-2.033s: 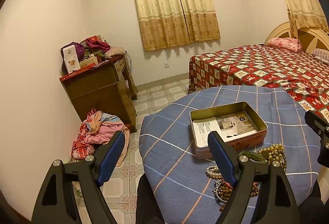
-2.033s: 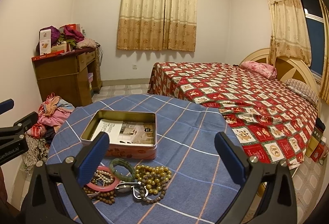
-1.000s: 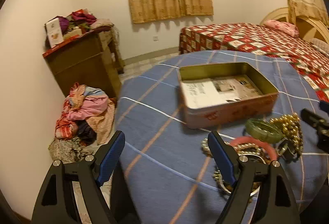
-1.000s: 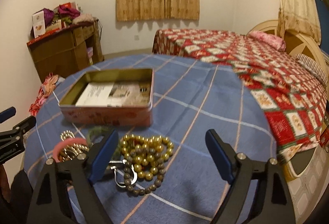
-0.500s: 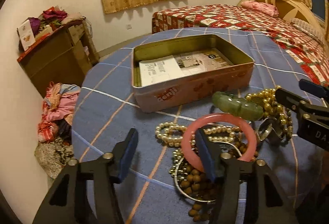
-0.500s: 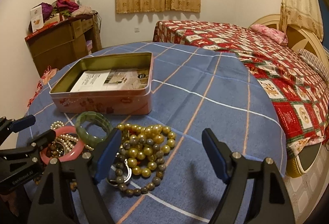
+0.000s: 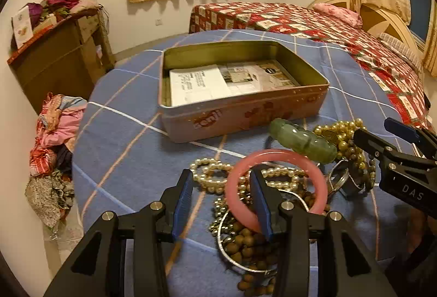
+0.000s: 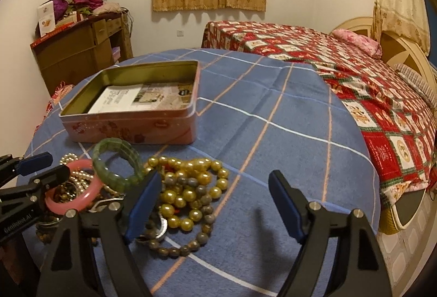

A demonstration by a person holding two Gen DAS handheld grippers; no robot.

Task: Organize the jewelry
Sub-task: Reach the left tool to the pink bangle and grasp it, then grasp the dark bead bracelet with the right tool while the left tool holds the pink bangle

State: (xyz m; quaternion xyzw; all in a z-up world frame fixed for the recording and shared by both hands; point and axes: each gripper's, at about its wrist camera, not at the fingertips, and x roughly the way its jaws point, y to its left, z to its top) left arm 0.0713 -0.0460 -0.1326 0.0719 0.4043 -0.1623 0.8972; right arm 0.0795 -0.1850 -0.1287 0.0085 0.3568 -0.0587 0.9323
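Note:
A pile of jewelry lies on the blue checked tablecloth (image 7: pixel 131 144) in front of an open pink tin (image 7: pixel 245 108) with papers inside. The pile holds a pink bangle (image 7: pixel 306 163), a green jade bracelet (image 7: pixel 300 140), pearl strands (image 7: pixel 213 174), brown beads and yellow-gold beads (image 8: pixel 188 187). My left gripper (image 7: pixel 221 201) is open; its right finger sits inside the pink bangle, its left finger outside the rim. My right gripper (image 8: pixel 213 204) is open over the yellow beads, its left finger beside the green bracelet (image 8: pixel 117 160). The pink bangle (image 8: pixel 82 196) shows there too.
A bed with a red patterned cover (image 8: pixel 355 78) stands to the right of the table. A wooden cabinet (image 7: pixel 60 56) with clutter stands at the left wall. A heap of clothes (image 7: pixel 52 138) lies on the floor beside the table.
Both grippers came down and forward toward the jewelry pile. My left gripper narrowed and its right finger went inside the pink bangle. My right gripper stayed wide open.

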